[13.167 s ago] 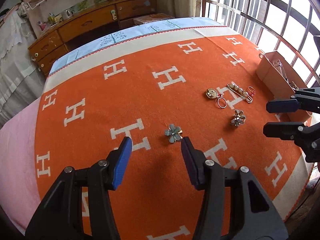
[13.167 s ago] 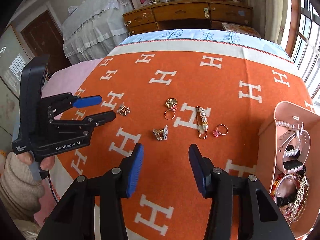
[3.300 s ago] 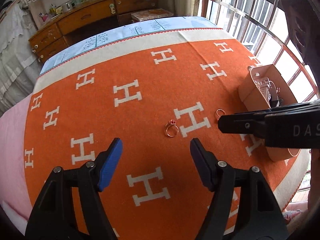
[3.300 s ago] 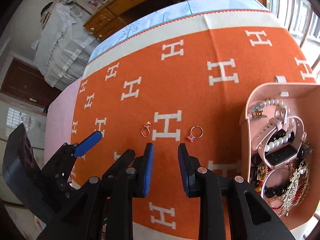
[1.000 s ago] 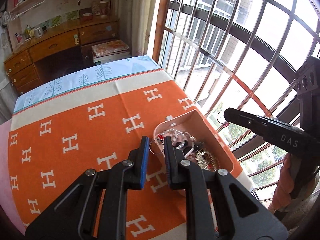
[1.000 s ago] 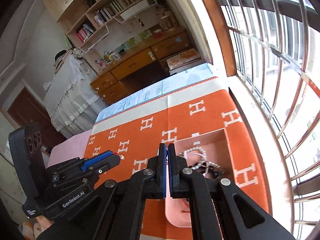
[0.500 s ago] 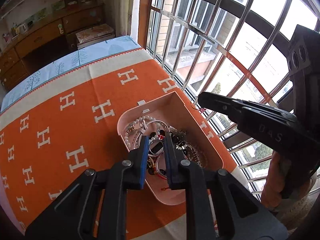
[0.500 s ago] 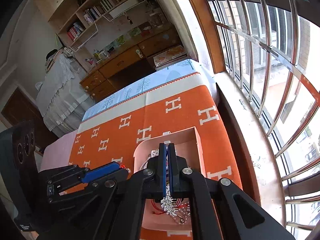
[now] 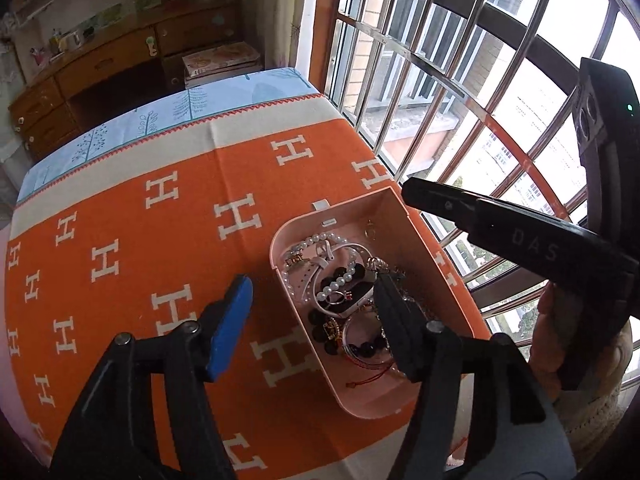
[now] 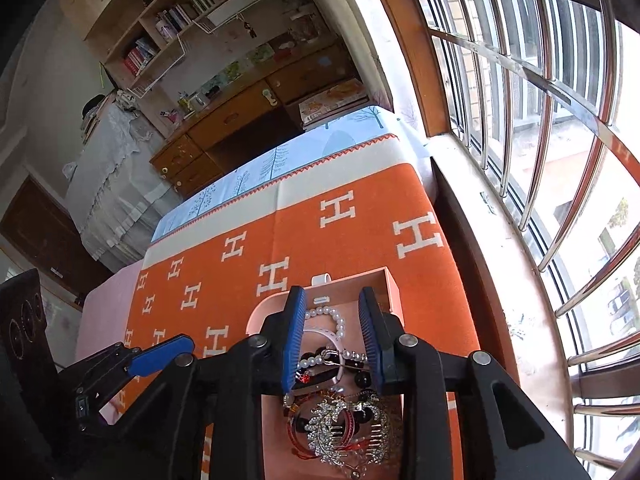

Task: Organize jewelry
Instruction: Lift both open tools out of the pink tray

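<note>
Beside the barred window (image 9: 460, 80), an orange blanket (image 9: 160, 200) bears a pink box (image 9: 400, 220).

A bright room lit by daylight from a large window (image 10: 540, 92) with curved metal bars (image 9: 460, 92) and a wooden frame. Against the far wall stands a wooden dresser (image 9: 100, 76) with drawers. Above it, wall shelves (image 10: 168, 28) hold books. A brown door (image 10: 36, 232) shows at the left, beside white lace cloth (image 10: 108, 168).
</note>
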Tool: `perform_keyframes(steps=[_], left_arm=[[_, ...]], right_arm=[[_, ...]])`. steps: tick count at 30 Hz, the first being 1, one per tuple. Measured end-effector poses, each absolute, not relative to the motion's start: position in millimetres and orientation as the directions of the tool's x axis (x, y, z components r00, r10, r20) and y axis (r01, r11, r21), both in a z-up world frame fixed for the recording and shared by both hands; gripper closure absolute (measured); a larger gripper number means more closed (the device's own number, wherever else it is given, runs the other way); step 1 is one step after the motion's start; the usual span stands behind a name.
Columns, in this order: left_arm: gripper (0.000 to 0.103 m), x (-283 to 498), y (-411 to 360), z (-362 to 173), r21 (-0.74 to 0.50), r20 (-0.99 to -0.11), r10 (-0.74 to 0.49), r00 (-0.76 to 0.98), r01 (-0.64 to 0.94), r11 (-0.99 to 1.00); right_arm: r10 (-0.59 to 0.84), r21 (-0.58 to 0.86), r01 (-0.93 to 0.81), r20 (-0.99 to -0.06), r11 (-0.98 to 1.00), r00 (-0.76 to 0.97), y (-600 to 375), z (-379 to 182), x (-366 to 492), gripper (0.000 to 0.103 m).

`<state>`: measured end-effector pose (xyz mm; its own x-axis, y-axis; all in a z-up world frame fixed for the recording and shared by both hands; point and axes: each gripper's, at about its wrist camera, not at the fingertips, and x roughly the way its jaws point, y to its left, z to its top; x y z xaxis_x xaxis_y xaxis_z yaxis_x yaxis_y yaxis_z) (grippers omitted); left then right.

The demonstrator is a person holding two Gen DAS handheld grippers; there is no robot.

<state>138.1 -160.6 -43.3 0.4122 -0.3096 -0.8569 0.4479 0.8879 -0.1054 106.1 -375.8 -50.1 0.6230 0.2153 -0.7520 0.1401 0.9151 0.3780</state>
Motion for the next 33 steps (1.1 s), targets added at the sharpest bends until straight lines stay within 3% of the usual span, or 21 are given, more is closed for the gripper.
perform_keyframes(steps=[18, 23, 27, 33], left_arm=[[0.042, 101.4, -96.6, -8.3, -0.033, -0.797, -0.172, 0.579, 0.243, 0.970], [0.030, 81.3, -80.3, -6.7, -0.008, -0.782, -0.125, 0.610, 0.191, 0.982], [0.029, 60.6, -69.5, -7.5, 0.037, -0.763, -0.074, 0.642, 0.157, 0.987], [0.029, 33.2, -50.2, -6.9, 0.062, -0.744, -0.016, 0.668, 0.093, 0.994]], right_arm=[[0.181, 0.265, 0.019, -0.707, 0.964, 0.683, -324.3, -12.1, 55.3, 0.075], [0.198, 0.251, -0.021, -0.709, 0.968, 0.677, -308.5, -9.9, 32.9, 0.075], [0.230, 0.265, -0.052, -0.704, 0.963, 0.672, -297.3, -12.0, 10.1, 0.065], [0.238, 0.260, -0.068, -0.702, 0.963, 0.671, -279.3, -21.4, -26.0, 0.064]])
